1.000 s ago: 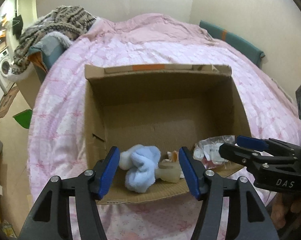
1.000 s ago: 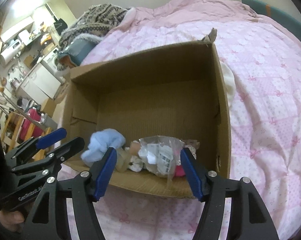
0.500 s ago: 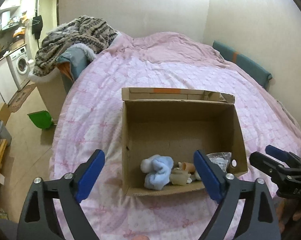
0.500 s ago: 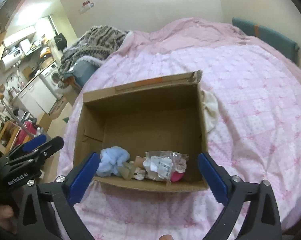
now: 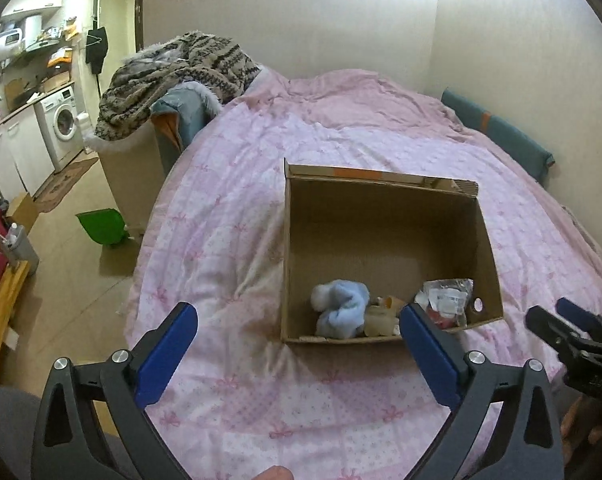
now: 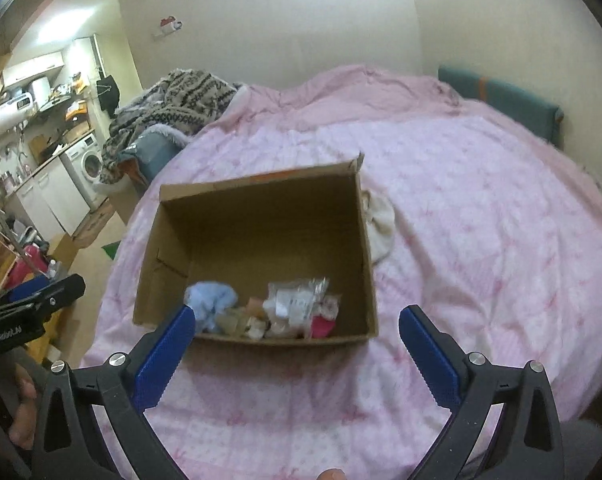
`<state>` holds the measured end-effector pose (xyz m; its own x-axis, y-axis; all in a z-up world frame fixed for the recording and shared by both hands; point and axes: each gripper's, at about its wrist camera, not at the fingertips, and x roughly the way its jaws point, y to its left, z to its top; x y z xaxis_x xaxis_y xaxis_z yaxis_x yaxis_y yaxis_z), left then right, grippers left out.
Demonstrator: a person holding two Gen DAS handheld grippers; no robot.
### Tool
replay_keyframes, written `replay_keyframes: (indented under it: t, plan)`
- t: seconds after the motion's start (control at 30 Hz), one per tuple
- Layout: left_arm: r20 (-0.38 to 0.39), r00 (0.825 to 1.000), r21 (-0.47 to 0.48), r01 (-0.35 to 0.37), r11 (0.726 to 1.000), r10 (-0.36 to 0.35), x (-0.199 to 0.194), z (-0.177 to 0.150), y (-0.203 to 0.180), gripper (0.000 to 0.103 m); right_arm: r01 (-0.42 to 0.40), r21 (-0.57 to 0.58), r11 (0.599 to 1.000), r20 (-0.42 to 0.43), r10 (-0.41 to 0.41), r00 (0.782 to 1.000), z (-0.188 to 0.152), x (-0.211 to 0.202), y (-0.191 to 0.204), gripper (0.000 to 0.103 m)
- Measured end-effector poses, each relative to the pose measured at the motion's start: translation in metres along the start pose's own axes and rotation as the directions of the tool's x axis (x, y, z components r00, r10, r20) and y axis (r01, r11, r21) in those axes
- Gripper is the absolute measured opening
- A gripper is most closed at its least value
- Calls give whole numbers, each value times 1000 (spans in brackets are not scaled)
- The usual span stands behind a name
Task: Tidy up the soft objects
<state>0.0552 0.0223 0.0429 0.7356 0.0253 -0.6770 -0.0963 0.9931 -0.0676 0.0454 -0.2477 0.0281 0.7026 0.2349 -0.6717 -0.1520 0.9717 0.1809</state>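
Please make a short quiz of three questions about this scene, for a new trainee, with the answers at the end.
1. True or false: the left gripper is shut on the light blue plush.
2. Where does the clear plastic bag lie in the cardboard box?
A. by the far wall
B. by the near wall, right of the plush
C. outside, on the pink bedspread
3. Fill in: a cream cloth lies on the bedspread against the box's ____ side, seen from the right gripper.

Key:
1. False; both grippers are open and hold nothing.
2. B
3. right
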Motion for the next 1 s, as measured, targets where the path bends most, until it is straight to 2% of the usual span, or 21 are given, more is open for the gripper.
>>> replay_keyframes:
  t: [0.1, 0.2, 0.33, 0.5, 1.0]
  plan:
    - [-5, 999, -11, -42, 999, 42, 3, -10, -2, 101, 18, -7, 1000, -14, -18, 1000, -5, 6, 2, 103]
    - [-19, 999, 21, -47, 999, 47, 9, -16, -10, 101, 29, -12, 1000, -17, -29, 999, -5, 13, 3, 103]
    - [-29, 999, 27, -12, 1000, 13, 15, -17, -14, 101, 31, -8, 999, -34, -31, 999, -8, 20, 3, 103]
    - [-53, 999, 22, -11, 1000, 12, 23, -19, -15, 101, 47, -13, 999, -29, -48, 998, -8, 23, 3, 103]
    - [-54, 999, 8, 4, 1000, -4, 20, -18, -13, 101, 61, -29, 998, -32, -62, 998, -10, 26, 5, 103]
